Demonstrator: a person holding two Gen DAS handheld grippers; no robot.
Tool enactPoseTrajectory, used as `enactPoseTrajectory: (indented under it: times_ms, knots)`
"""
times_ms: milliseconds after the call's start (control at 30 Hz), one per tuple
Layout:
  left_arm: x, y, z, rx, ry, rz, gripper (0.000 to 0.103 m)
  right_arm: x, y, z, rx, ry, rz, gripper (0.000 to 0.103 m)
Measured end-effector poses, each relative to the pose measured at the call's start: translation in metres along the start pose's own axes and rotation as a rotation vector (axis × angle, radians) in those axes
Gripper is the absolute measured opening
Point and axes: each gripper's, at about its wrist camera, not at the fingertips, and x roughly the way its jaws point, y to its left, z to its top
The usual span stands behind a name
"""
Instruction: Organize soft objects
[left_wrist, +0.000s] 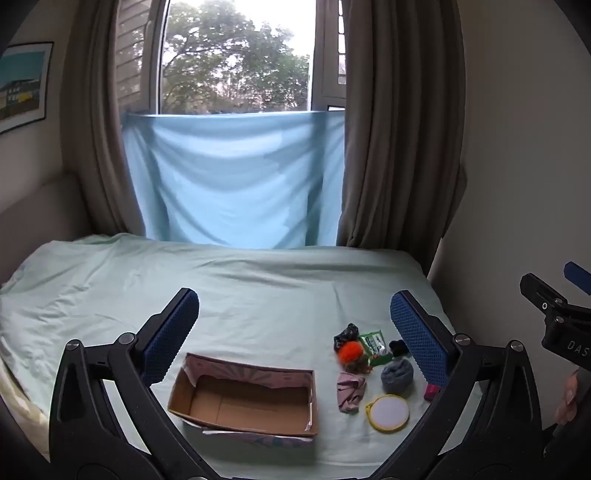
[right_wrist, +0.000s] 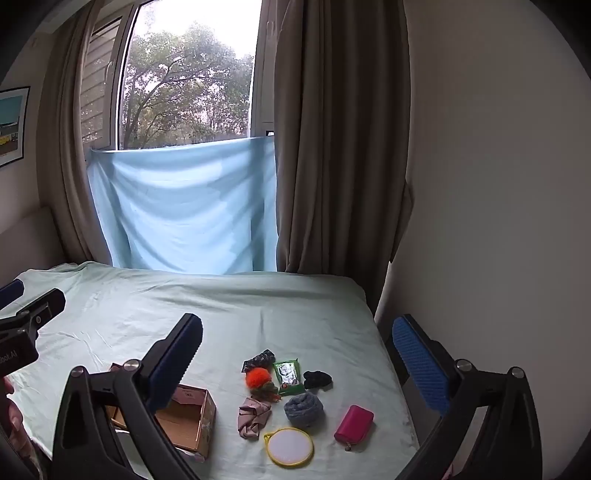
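An open cardboard box (left_wrist: 243, 400) lies on the green bed sheet (left_wrist: 258, 291); it also shows in the right wrist view (right_wrist: 192, 421). To its right lie an orange pompom (right_wrist: 257, 377), a dark scrunchie (right_wrist: 258, 360), a green packet (right_wrist: 288, 376), a black scrunchie (right_wrist: 317, 379), a grey-blue rolled sock (right_wrist: 303, 409), a pink cloth (right_wrist: 253, 417), a yellow-rimmed round pad (right_wrist: 290, 446) and a pink pouch (right_wrist: 354, 424). My left gripper (left_wrist: 295, 332) is open and empty above the box and pile. My right gripper (right_wrist: 295, 354) is open and empty above the pile.
The bed runs back to a window with brown curtains (left_wrist: 391, 147) and a light blue cloth (left_wrist: 236, 177) hung across it. A wall (right_wrist: 498, 184) borders the bed's right edge. The small objects also show in the left wrist view, around the grey sock (left_wrist: 397, 374).
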Motion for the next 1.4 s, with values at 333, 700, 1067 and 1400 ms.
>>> enactPoseTrajectory:
  times_ms: [333,700,1067,1400]
  knots:
    - [-0.005,-0.004,0.0,0.005,-0.003,-0.011,0.103,0.001,-0.001,-0.007,0.006,-0.013,0.011,0.103]
    - [-0.009,-0.008,-0.003,0.012,-0.009,0.001,0.103,0.001,-0.002,-0.009,0.01,-0.02,0.011,0.103]
    - [-0.015,-0.009,-0.005,0.008,-0.018,0.002,0.103,-0.002,-0.005,-0.012,0.016,-0.026,0.014,0.103]
    - [-0.019,-0.011,-0.004,0.017,-0.028,0.006,0.103,0.001,-0.007,-0.014,0.016,-0.033,0.015,0.103]
